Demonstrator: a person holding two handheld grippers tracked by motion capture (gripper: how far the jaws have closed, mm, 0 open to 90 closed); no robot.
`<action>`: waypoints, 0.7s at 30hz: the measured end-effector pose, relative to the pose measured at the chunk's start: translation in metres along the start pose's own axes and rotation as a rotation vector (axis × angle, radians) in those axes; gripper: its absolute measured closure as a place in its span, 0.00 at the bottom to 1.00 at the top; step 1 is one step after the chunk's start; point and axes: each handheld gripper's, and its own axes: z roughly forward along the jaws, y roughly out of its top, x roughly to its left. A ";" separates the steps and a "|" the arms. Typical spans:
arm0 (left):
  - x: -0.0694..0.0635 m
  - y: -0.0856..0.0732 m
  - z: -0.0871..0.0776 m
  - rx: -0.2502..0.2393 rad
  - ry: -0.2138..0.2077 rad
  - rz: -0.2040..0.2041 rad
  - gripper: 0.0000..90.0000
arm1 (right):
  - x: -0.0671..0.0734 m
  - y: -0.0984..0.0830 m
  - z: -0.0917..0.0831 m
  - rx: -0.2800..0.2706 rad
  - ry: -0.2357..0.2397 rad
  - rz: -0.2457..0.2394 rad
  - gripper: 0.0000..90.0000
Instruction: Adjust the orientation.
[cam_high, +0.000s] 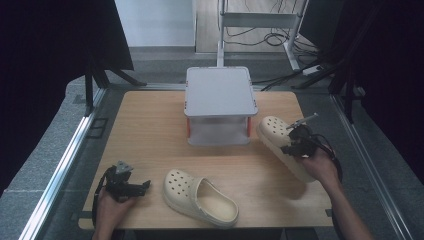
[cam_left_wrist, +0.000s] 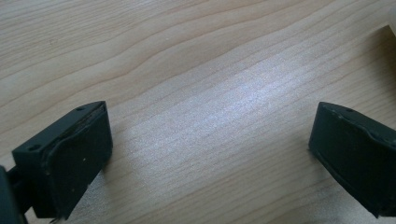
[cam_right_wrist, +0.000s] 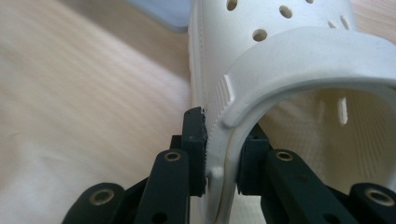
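Cream foam clog (cam_high: 202, 197) lies at six o'clock; left gripper (cam_high: 131, 186) rests agape beside it. At three o'clock, right gripper (cam_right_wrist: 222, 154) pinches second clog (cam_high: 284, 142) by its sidewall, probably light, springy, beside grey box (cam_high: 220, 92).

A cream perforated clog (cam_high: 284, 142) is tilting above the table's right side, beside a grey box, its side wall being pinched. Its mate (cam_high: 201, 197) is lying flat near the front edge, toe pointing left.
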 end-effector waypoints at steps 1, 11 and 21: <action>0.000 0.000 0.000 0.000 0.000 0.000 0.00 | 0.006 0.000 -0.001 -0.001 0.009 -0.016 0.85; 0.000 0.000 0.000 -0.001 -0.001 -0.006 0.00 | 0.062 0.013 0.002 0.001 0.090 -0.167 0.85; 0.000 0.000 0.000 -0.001 -0.001 -0.005 0.00 | 0.125 0.042 0.030 0.031 0.175 -0.297 0.85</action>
